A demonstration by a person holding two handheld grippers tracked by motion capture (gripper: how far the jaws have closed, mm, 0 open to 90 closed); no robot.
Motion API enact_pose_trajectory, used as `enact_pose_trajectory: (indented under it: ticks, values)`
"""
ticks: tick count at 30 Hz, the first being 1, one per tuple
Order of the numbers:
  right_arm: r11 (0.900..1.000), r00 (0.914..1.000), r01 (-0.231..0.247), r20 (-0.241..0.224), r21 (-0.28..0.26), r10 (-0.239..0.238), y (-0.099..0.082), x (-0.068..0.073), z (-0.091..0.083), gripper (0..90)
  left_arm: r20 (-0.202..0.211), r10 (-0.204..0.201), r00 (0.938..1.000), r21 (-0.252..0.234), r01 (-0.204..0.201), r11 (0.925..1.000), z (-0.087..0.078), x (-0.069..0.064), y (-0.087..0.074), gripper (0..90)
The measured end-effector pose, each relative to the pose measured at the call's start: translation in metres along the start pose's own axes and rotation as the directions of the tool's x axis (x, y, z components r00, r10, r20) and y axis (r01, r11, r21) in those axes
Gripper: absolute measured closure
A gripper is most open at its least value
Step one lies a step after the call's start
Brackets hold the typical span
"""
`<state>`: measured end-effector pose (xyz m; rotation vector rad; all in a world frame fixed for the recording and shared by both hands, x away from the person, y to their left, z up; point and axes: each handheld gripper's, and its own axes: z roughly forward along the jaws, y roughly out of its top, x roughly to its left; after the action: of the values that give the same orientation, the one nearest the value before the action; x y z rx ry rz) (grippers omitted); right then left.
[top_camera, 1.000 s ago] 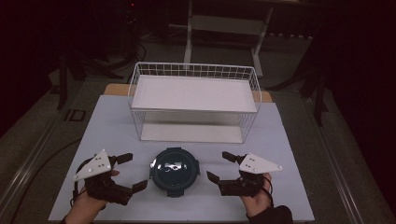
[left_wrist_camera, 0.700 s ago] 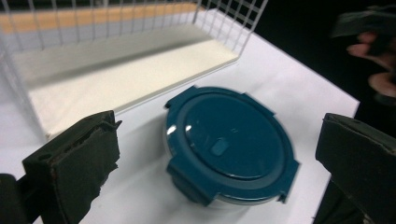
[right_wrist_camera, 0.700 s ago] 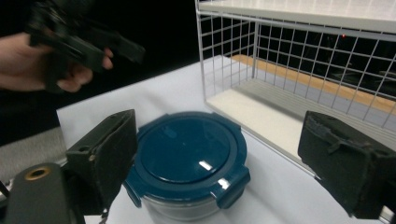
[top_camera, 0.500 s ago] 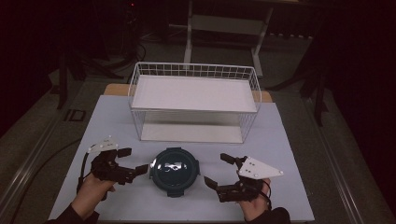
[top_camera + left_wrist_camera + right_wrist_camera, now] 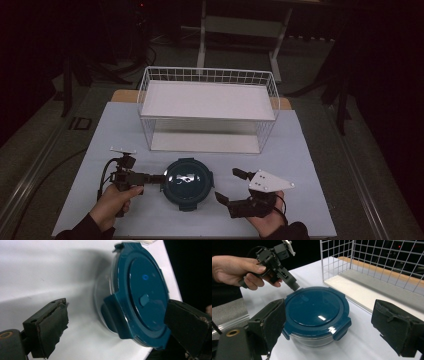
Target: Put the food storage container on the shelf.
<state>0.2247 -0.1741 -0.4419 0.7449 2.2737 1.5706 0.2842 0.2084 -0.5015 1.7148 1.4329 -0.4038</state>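
The left tongs (image 5: 159,176) sit at the left edge of the round box (image 5: 188,183). Their jaws stand wide apart and have just been closing a little. In the left gripper view one jaw is on the table side and the other is over the blue lid (image 5: 140,290), with the lid's edge between them. The pads do not press on it yet. A hand (image 5: 114,199) holds these tongs from below.

The right tongs (image 5: 229,186) are just beside the box on its right. Their jaws are open too. In the right gripper view the box sits between the two black pads (image 5: 273,322), but they are not touching it.

The round box is a clear bowl with a dark blue lid clipped on. It stands on the white table (image 5: 310,165), near the front edge, between the two tongs. One blue clip (image 5: 342,330) on the lid points toward the right tongs.

Behind the box stands a white wire basket (image 5: 208,77). It is well apart from the box, and it has a flat white shelf inside.
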Motion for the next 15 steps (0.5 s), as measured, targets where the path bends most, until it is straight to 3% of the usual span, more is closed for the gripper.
enact_pose_trajectory:
  ticks: [6, 9, 11, 15]
  values:
    - [0.9999, 0.9999, -0.013, -0.005, 0.008, 0.013, -0.001, -0.001, 0.001, 13.4, 0.042, -0.088, 0.9952, 0.034, 0.086, 0.9957, 0.007, 0.005, -0.001, 24.7]
    - [0.9999, 0.9999, -0.015, -0.006, 0.008, 0.015, -0.001, -0.002, 0.001, 13.7, 0.053, -0.109, 0.9926, 0.042, 0.107, 0.9934, 0.008, 0.008, -0.002, 36.0]
    - [0.9998, 0.9998, -0.019, -0.008, 0.011, 0.019, -0.001, -0.003, 0.001, 13.7, 0.036, -0.106, 0.9938, 0.024, 0.105, 0.9942, 0.007, 0.008, -0.003, 43.1]
    - [0.9997, 0.9998, -0.019, -0.006, 0.014, 0.019, -0.001, -0.003, 0.000, 14.2, 0.075, -0.138, 0.9875, 0.055, 0.134, 0.9894, 0.012, 0.011, -0.004, 47.3]
